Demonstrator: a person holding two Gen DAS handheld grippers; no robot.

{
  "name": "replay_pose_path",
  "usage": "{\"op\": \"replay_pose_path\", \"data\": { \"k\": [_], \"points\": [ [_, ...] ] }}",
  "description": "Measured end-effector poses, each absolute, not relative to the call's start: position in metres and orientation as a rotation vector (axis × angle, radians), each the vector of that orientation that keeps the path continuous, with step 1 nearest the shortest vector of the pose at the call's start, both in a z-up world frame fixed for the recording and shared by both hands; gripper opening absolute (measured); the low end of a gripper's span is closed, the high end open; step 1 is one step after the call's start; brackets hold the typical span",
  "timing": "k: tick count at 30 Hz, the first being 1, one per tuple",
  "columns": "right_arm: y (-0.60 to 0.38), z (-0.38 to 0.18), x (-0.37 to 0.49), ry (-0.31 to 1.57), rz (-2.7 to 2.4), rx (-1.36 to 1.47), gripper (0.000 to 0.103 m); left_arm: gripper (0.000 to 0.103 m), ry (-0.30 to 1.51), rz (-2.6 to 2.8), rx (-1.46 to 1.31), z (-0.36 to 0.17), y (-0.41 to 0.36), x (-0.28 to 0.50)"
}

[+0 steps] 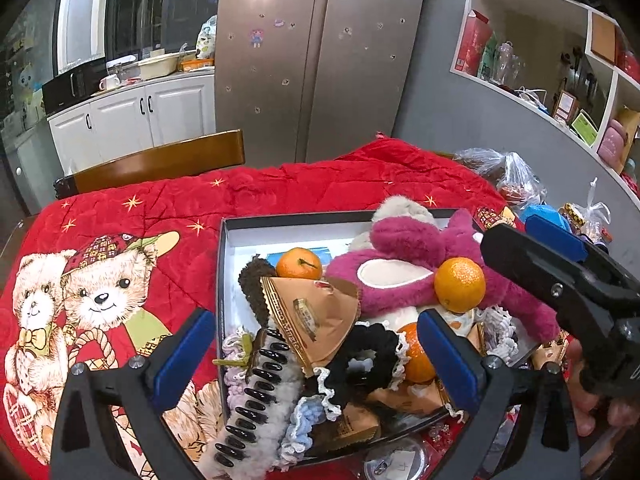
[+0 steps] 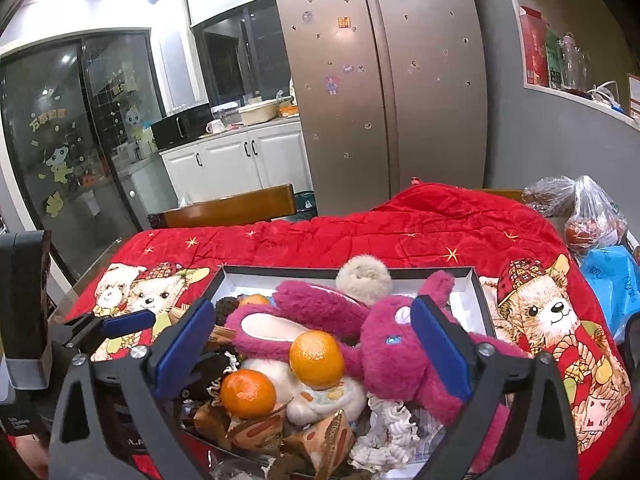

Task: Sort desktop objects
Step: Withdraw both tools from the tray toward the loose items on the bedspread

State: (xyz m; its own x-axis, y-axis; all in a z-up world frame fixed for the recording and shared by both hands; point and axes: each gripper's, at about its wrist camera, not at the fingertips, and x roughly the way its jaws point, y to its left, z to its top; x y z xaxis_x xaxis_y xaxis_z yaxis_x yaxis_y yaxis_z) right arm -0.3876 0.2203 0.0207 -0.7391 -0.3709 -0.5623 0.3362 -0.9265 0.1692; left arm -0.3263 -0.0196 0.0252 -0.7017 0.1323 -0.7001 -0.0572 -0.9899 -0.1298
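Both claws, left (image 1: 316, 344) and right (image 2: 312, 344), hang open and empty over the box (image 2: 478, 300); the orange (image 2: 317, 359) atop the pink plush (image 2: 394, 356) looks easiest, pinched gently across its middle.

The desk (image 1: 18, 236) was covered almost wholly by a red quilted cloth (image 1: 280, 192) printed with teddy bears and gold stars, only a bare strip showing at its left edge. An open dark-walled box (image 1: 219, 280) crammed with things sat directly on the cloth. Past the cloth's right end, clear plastic bags (image 2: 592, 216) and a blue bag (image 2: 612, 280) rested on the desk.
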Motion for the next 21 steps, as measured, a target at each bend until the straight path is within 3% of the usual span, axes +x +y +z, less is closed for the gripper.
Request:
{"op": "replay_pose_path", "data": {
  "k": [10, 21],
  "points": [
    [0.211, 0.017, -0.387, 0.057, -2.648, 0.897, 0.103, 0.103, -0.127, 2.831, -1.149, 0.030, -0.021, -0.324],
    [0.211, 0.026, -0.381, 0.076, -2.644, 0.890, 0.103, 0.103, -0.114, 2.833, -1.103, 0.037, -0.017, -0.319]
  ]
}}
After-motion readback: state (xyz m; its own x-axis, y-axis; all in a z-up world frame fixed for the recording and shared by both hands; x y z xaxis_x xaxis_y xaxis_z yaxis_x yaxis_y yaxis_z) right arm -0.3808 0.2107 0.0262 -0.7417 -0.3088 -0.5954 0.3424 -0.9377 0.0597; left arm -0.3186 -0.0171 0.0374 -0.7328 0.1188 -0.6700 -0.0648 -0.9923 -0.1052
